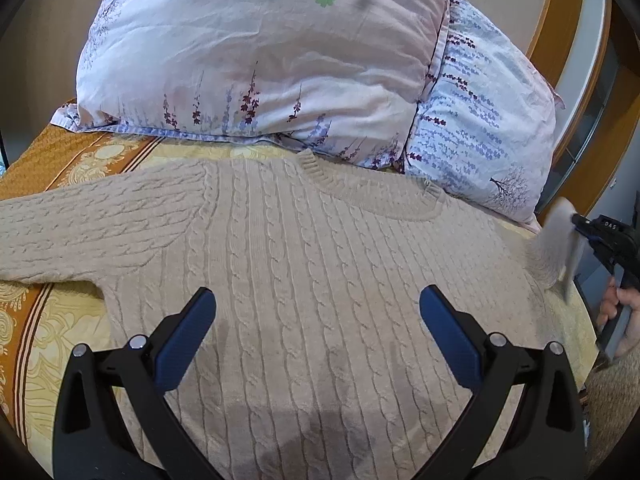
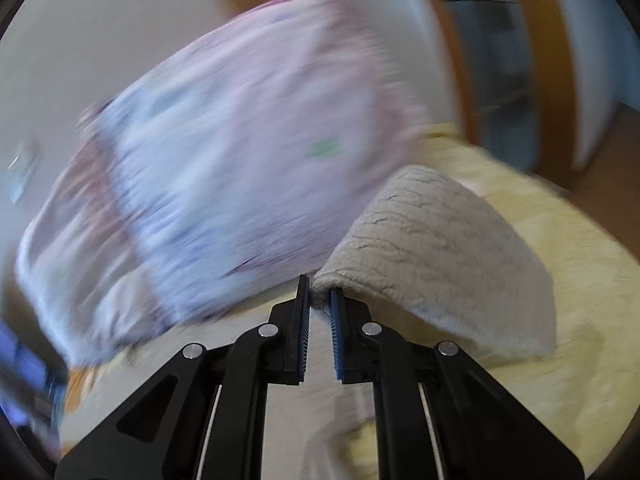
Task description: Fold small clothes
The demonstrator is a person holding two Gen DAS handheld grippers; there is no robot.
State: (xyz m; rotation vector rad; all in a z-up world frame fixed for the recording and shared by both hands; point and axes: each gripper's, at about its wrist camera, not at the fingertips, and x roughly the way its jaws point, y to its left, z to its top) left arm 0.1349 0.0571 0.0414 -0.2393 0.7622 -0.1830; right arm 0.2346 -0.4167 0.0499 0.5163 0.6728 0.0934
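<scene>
Garment: I see a beige cable-knit wool sweater (image 1: 320, 264) spread face-up on the yellow-and-orange patterned bedspread (image 1: 52, 320), collar toward the two floral pillows (image 1: 260, 52), one sleeve stretched out to my left.
Left gripper (image 1: 318, 320): I hold it spread wide over the sweater's chest, blue pads apart, grasping nothing.
Right gripper (image 2: 320, 308): clenched on the cuff end of the other sleeve (image 2: 432, 248), which hangs lifted off the bed; the view is smeared, so I judge it is mid-swing.
Handling: I expect thick, soft, floppy knit, fairly light, stretchy, grippy rather than slippery; it will sag and drag rather than hold a crease.
Where to hold: cuff, hem corners or shoulder seam, pinching both layers; avoid snagging a single cable loop.
Step, I judge: folding the right sleeve across the chest.
</scene>
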